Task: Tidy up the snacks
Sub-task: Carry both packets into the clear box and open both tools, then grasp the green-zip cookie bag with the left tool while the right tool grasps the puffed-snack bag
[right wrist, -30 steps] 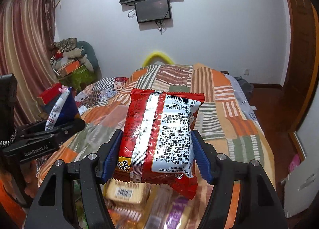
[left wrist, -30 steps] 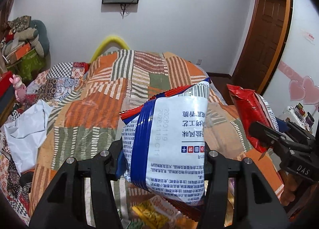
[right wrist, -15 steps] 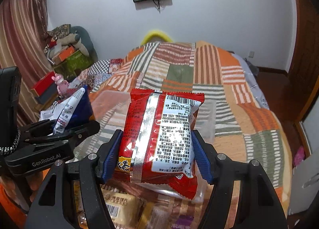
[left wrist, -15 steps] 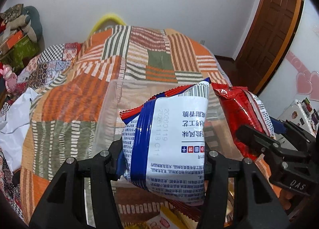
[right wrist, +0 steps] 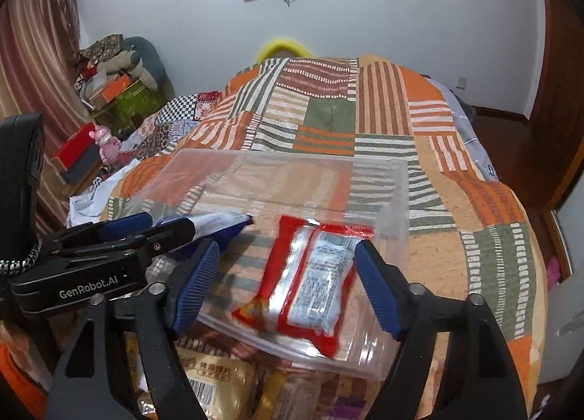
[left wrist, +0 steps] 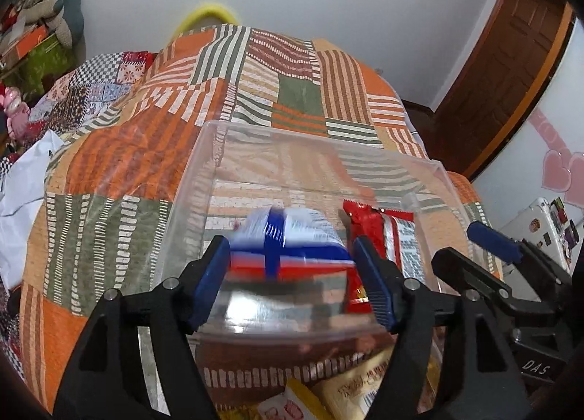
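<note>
Snacks, loose lot: gold foil packet (right wrist: 215, 380) and others, nearest, lying just before the near wall of the clear plastic bin (left wrist: 447, 179).

Left gripper (left wrist: 292, 283): black frame, ribbed blue pads, jaws spread wide, gripping nothing. Blue-and-white packet (left wrist: 288, 237) lies between and just beyond its pads, blurred, inside the bin on the left side; contact with the pads cannot be told.

Right gripper (right wrist: 286, 283): same build, jaws wide apart, holding nothing. Red packet (right wrist: 310, 274), glossy foil with silver printed panel, sits tilted inside the bin on the right side, between the pads; its upper right corner is close to the right pad.

Bin: rectangular, transparent, thin-walled, rounded rim; holds these two packets side by side.

Patchwork quilt (right wrist: 383, 120): orange, green and cream striped squares, under the bin and stretching beyond it.
</note>
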A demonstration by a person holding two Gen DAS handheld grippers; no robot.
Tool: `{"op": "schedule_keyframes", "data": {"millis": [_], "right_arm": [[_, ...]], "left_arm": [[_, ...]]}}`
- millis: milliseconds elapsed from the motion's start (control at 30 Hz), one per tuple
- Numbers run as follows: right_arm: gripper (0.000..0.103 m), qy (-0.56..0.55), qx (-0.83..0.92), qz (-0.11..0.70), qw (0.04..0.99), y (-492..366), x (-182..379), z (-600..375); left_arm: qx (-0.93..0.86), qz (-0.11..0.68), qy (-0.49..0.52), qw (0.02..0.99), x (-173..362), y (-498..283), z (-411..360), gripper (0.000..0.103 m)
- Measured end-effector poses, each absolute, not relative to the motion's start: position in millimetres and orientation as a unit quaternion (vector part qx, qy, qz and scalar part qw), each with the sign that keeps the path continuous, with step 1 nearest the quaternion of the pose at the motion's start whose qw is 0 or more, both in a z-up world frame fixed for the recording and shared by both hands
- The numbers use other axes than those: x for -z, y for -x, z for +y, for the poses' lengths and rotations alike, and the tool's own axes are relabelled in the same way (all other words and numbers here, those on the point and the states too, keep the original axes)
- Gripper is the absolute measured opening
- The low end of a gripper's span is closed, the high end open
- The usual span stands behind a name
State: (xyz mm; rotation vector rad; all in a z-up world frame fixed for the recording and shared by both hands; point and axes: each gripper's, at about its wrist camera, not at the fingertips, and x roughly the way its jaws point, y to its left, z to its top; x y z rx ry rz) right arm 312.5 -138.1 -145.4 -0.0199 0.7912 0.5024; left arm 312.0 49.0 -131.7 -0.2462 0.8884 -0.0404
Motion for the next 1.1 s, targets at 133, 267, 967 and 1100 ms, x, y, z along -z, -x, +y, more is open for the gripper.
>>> {"op": "schedule_keyframes", "data": {"millis": [133, 267, 967, 1100], "right_arm": [[0.075, 0.032, -0.239, 0.363, 0.900, -298.1, 132.2, -143.8], [0.076, 0.037, -0.239, 0.346, 0.907, -279.7, 118.6, -154.4], [0.085, 0.050, -0.201, 0.327, 0.922, -174.7, 114.9, -228.3], [0.086, 0.040, -0.189, 0.347, 0.918, -167.7, 131.0, -241.6]], "left_arm": [[0.022, 0.415, 0.089, 0.905, 115.0, -292.6, 41.0, 0.070], [0.024, 0.396, 0.064, 0.916, 94.9, -268.8, 34.2, 0.073], [0.037, 0.394, 0.029, 0.918, 84.5, -120.7, 8.7, 0.091], [0.045, 0.414, 0.035, 0.908, 101.5, -106.2, 2.6, 0.091]]}}
